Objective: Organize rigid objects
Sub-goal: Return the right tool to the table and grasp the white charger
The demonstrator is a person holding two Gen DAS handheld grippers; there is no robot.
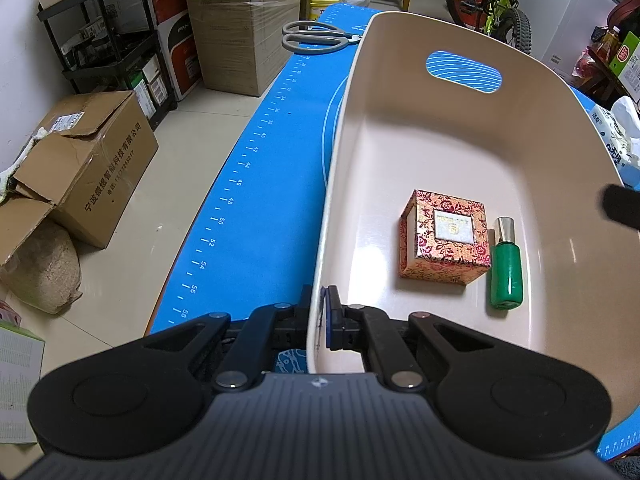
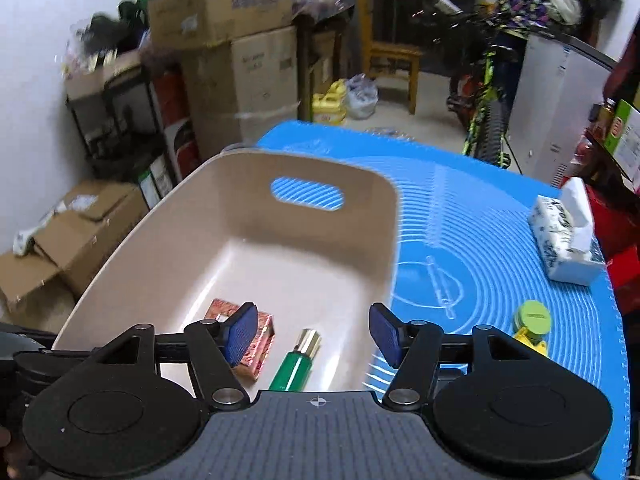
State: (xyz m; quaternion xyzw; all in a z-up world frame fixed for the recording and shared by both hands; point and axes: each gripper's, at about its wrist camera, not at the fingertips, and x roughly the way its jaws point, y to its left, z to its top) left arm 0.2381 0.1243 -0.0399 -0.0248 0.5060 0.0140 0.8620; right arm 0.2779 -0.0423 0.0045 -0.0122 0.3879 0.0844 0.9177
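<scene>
A beige plastic tub [image 1: 460,148] is sitting on a blue measuring mat [image 1: 256,200], and the left gripper [image 1: 320,312] is clamping the tub's near rim, its 2 fingers pinched together on the wall, one outside and one inside. Inside the tub, a floral-patterned box [image 1: 444,236] is lying flat with its label facing up. Just beside it, to its right in the left wrist view, a green bottle [image 1: 506,268] is lying on its side, its long axis running along the tub's length and its silver cap pointing toward the far wall with the handle cutout. The right gripper [image 2: 316,336] is hovering above the tub's near end, its jaws standing apart with nothing between the blue pads [image 2: 240,338]. Scissors [image 1: 316,36] are resting on the mat beyond the tub. To the right, a tissue pack [image 2: 564,236] and a green-lidded yellow item [image 2: 532,320] are lying on the mat.
</scene>
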